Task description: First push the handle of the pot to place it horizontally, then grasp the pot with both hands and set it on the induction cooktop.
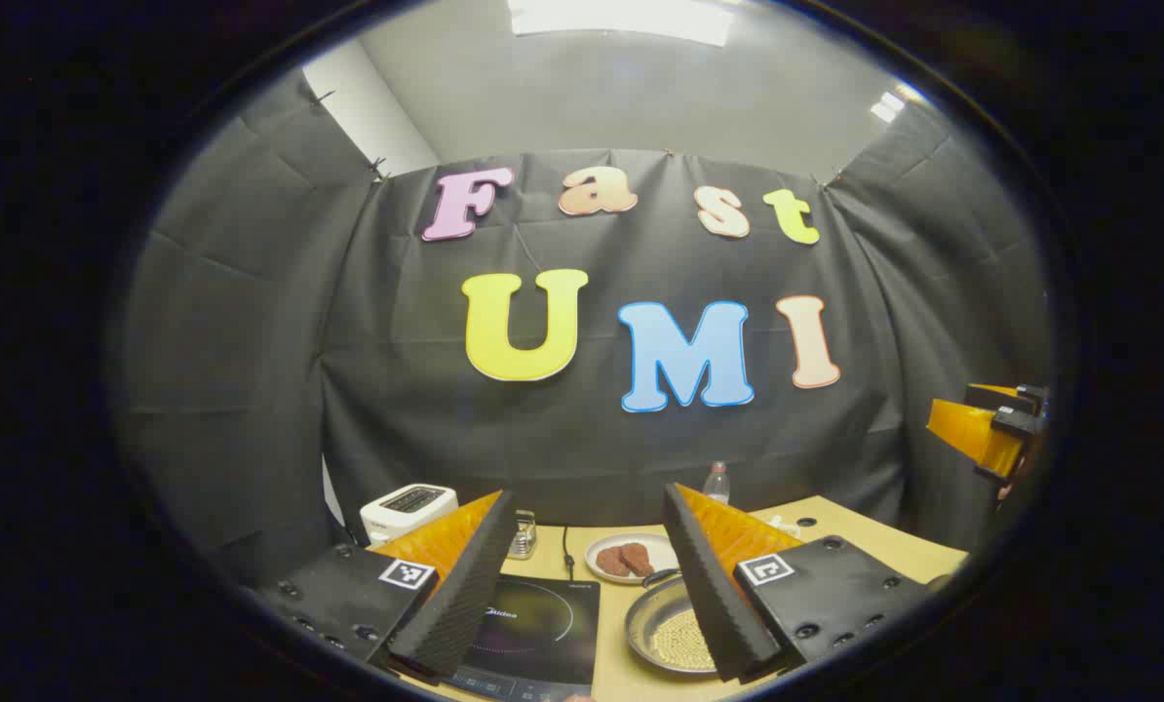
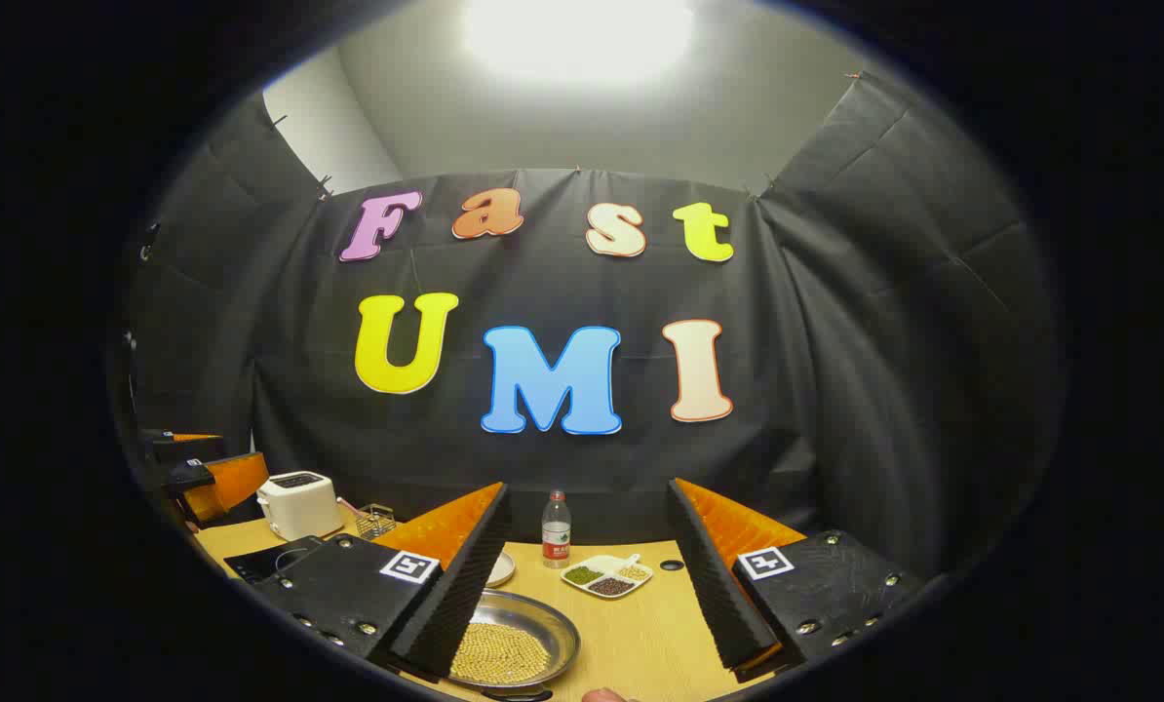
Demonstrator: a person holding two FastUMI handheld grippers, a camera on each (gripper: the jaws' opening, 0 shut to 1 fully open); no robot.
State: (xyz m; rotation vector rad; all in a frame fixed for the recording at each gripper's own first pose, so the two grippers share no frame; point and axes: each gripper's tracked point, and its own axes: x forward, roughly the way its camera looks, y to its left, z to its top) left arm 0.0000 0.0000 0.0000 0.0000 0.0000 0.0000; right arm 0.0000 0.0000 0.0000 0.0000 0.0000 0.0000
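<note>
The pot (image 1: 662,639) is a shallow metal pan holding yellow beans, and it sits on the wooden table just right of the black induction cooktop (image 1: 533,629). A dark handle part (image 1: 660,577) shows at its far rim. My left gripper (image 1: 590,497) hovers open above the cooktop and pot, with nothing between its fingers. In the right gripper view the pot (image 2: 519,639) lies low and left of centre, partly behind my left-hand finger (image 2: 455,595). My right gripper (image 2: 589,487) is open and empty above the table. The other gripper (image 2: 202,478) shows at the far left.
A plate with brown patties (image 1: 631,558) lies behind the pot. A white toaster (image 2: 297,504) and a small wire basket (image 2: 375,522) stand at the back left. A water bottle (image 2: 556,531) and a divided dish of beans (image 2: 606,575) stand at the back.
</note>
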